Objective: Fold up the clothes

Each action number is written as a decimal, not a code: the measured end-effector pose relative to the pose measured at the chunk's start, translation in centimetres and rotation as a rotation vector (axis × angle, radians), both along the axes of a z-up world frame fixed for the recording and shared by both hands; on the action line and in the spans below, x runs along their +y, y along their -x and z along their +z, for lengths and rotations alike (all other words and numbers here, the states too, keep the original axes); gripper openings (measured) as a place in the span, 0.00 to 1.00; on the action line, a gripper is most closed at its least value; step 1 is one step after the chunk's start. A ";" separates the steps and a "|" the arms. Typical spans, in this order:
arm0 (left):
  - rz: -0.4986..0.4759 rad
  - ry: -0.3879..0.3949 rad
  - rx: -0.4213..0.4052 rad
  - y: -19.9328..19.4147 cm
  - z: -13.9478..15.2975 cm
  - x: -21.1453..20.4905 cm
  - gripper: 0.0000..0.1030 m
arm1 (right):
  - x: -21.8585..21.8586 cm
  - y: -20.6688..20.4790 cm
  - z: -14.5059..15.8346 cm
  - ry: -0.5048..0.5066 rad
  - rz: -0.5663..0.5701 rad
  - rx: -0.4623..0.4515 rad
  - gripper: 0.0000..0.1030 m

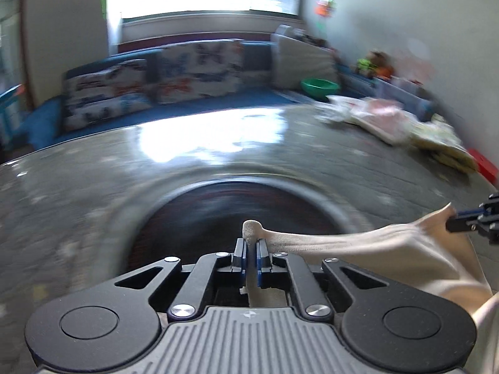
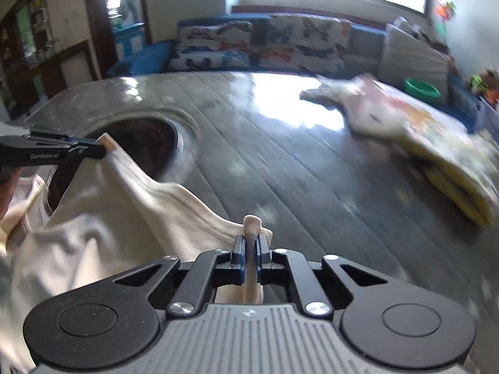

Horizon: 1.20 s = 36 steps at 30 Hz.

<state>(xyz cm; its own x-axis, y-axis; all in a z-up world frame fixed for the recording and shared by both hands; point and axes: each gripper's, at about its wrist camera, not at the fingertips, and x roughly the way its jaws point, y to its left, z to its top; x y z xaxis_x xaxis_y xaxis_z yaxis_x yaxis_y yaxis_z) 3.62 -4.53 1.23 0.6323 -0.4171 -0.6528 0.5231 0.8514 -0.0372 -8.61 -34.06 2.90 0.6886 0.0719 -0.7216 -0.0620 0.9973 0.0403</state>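
Left gripper point(image 1: 251, 251) and right gripper point(image 2: 251, 249): fingers pinch the cream garment point(image 2: 103, 233). Folded clothes point(image 2: 436, 143) lie at 2 o'clock on the bench point(image 2: 280, 155)

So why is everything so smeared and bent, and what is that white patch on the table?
Left wrist view: motion blur smears the grey table and sofa, while the left tool gripping the cream garment stays sharp; fisheye bends the edges. Right wrist view: the folded yellow clothes blur, the right tool stays crisp. The white patch is window glare in both.
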 end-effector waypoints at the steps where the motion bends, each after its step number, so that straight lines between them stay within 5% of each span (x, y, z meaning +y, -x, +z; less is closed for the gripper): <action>1: 0.031 -0.002 -0.001 -0.2 0.1 1.3 0.06 | 0.7 -1.0 0.2 -0.004 0.017 -0.014 0.05; 7: 0.179 -0.043 0.009 -2.8 0.0 6.8 0.06 | 5.0 -7.4 0.9 0.022 0.076 -0.112 0.05; 11: 0.218 0.003 0.077 -5.0 -0.8 8.8 0.12 | 6.1 -9.8 0.8 0.030 0.082 -0.113 0.07; 18: 0.246 0.002 0.064 -2.6 -0.8 12.5 0.48 | 4.2 -6.5 1.2 0.051 0.083 -0.064 0.17; 21: 0.264 0.004 0.085 -0.6 -0.7 14.6 0.52 | 2.4 -3.0 1.1 0.054 0.055 -0.047 0.31; 25: 0.277 -0.001 0.105 2.2 -1.1 16.4 0.55 | 0.8 1.8 0.2 0.102 0.001 -0.021 0.36; 32: 0.276 0.012 0.087 3.6 -1.6 15.8 0.53 | -0.9 9.2 0.0 0.106 -0.099 -0.032 0.54; 36: 0.298 0.002 0.045 4.3 -1.8 15.1 0.13 | -1.0 12.2 -0.5 0.109 -0.131 -0.041 0.66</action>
